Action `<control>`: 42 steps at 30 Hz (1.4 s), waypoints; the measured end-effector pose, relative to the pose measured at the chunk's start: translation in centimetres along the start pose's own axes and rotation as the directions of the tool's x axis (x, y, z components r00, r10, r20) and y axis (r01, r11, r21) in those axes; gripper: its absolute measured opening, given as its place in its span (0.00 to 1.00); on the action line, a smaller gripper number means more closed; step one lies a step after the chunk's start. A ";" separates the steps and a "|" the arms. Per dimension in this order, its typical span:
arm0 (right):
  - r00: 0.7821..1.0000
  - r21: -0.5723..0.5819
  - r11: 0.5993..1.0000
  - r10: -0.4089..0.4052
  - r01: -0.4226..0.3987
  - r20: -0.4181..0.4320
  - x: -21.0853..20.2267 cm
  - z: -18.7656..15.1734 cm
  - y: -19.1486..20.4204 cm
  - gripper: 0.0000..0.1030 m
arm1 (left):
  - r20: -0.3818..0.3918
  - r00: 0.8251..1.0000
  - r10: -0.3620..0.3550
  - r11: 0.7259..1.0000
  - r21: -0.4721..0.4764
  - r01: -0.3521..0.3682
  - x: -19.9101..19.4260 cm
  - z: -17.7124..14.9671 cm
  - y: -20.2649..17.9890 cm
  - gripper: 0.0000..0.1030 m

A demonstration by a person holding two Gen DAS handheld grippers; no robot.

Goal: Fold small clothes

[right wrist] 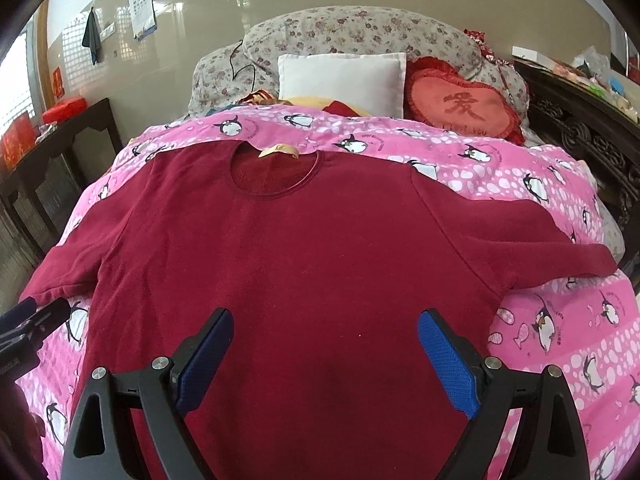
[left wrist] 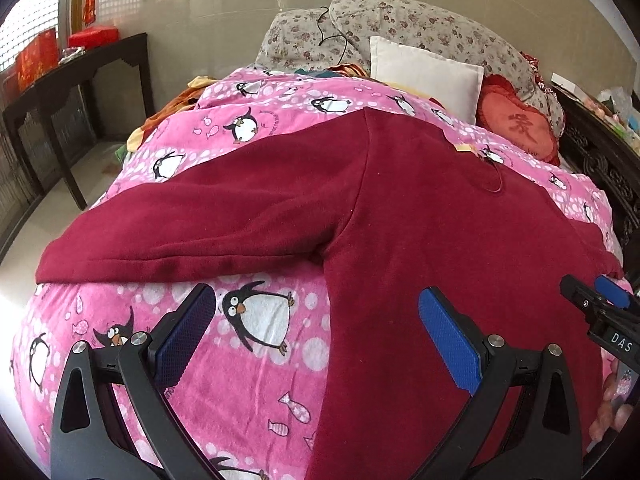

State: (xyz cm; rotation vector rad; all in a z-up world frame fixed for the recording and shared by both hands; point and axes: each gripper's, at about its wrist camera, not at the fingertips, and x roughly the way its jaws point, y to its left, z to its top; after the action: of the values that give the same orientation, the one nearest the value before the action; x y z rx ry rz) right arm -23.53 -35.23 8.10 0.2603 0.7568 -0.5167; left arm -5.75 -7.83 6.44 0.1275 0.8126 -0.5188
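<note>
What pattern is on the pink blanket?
Penguins, fish and white bubbles on the pink blanket, clearest in the right wrist view.

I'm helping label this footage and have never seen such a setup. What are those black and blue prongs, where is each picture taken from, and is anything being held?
The prongs are hand-held grippers; a person carries one in each hand. Each picture comes from a camera on one gripper, looking along its fingers. The left gripper views a sleeve side of the dark red sweater; the right gripper views it from the hem. The sweater lies flat on a pink penguin blanket, sleeves spread. Both grippers are open and hold nothing.
</note>
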 end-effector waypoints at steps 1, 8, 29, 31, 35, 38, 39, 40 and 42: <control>1.000 0.001 1.000 0.005 -0.005 -0.004 0.1 0.0 0.0 0.90 | 0.002 1.000 0.002 1.000 -0.001 -0.002 -0.1 0.0 0.1 0.99; 0.995 -0.016 0.995 0.094 -0.095 -0.044 0.5 0.6 1.5 0.90 | -0.005 1.000 0.013 0.999 -0.046 -0.013 -0.9 -0.4 3.5 0.99; 0.935 -0.208 0.918 0.300 -0.337 -0.191 7.4 1.9 14.3 0.69 | -0.044 0.997 0.060 0.615 -0.785 -0.072 2.4 -2.1 27.9 0.99; 0.930 -0.195 0.916 0.314 -0.350 -0.191 7.4 2.2 14.1 0.69 | -0.053 0.996 0.076 0.610 -0.787 -0.088 3.2 -1.3 28.2 0.99; 0.927 -0.175 0.916 0.330 -0.360 -0.179 7.0 2.7 13.3 0.69 | -0.013 1.000 0.010 0.664 -0.748 -0.016 3.8 0.9 27.7 0.16; 0.931 -0.162 0.922 0.327 -0.353 -0.164 6.5 3.3 12.3 0.69 | 0.079 0.996 -0.043 0.716 -0.692 0.086 1.7 3.9 26.1 0.14; 0.932 -0.153 0.925 0.326 -0.349 -0.158 6.3 3.6 11.8 0.69 | 0.129 0.992 -0.005 0.761 -0.642 0.088 -0.1 5.4 24.4 0.14; 0.934 -0.145 0.927 0.324 -0.346 -0.152 6.2 3.8 11.3 0.69 | 0.164 0.986 0.007 0.791 -0.604 0.095 -1.1 6.3 23.0 0.14; 0.936 -0.133 0.931 0.322 -0.340 -0.139 5.9 4.3 10.4 0.69 | 0.229 0.973 -0.026 0.863 -0.487 0.138 -3.0 8.8 18.5 0.14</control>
State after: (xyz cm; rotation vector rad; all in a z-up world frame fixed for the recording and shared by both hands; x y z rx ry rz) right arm -11.84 -30.21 7.32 0.2682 0.8411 -0.1209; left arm 7.36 6.71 13.09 -0.4424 0.7175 -0.3785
